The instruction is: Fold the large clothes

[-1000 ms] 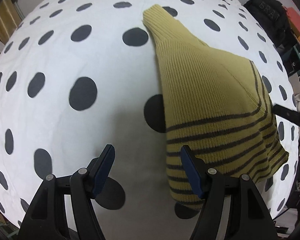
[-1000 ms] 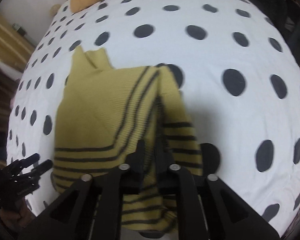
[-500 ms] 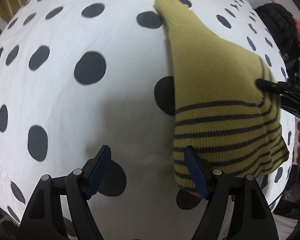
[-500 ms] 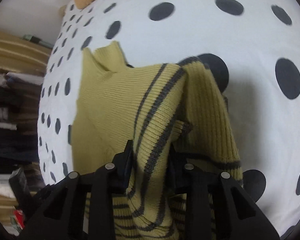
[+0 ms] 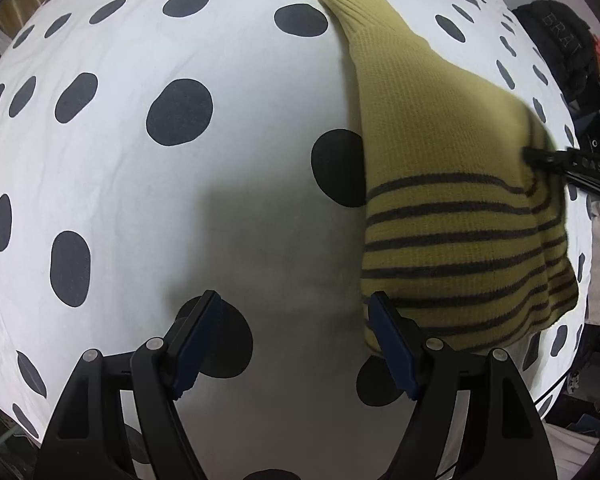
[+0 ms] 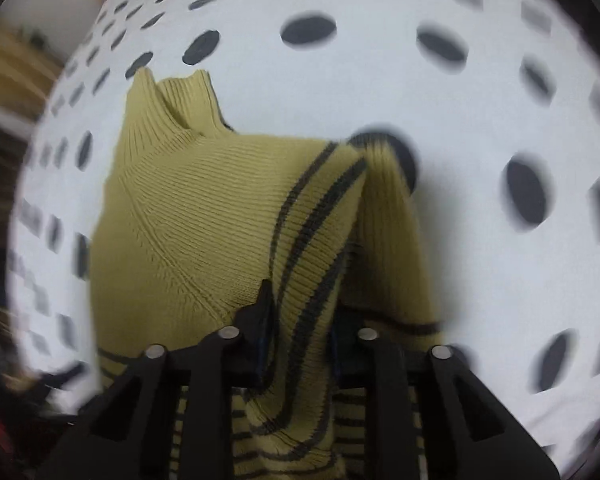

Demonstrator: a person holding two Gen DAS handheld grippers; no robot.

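**Right tongs pinch a fold of the sweater; left tongs hang spread over the sheet**

The sweater [image 5: 440, 184], mustard knit with dark stripes, lies on a bed under a white sheet [image 5: 140, 200] with dark dots.

The left wrist view shows the left tongs [image 5: 296, 336] spread wide over bare sheet, nothing between the blue pads; the right-hand pad sits just at the sweater's striped lower corner. Only this view shows the sweater's far sleeve or neck end reaching up the bed, and the right tongs [image 5: 530, 156] coming in from the right edge onto the knit. It also shows a black bag [image 5: 556, 40] beyond the bed, printed with pale letters that seem to read "BRAT".

The right wrist view, blurred at the edges, shows what the other cannot: the right tongs [image 6: 300, 320] closing on a raised striped fold, which stands in a ridge between the fingers. The ribbed collar [image 6: 168, 100] shows at the top. No writing is readable here.
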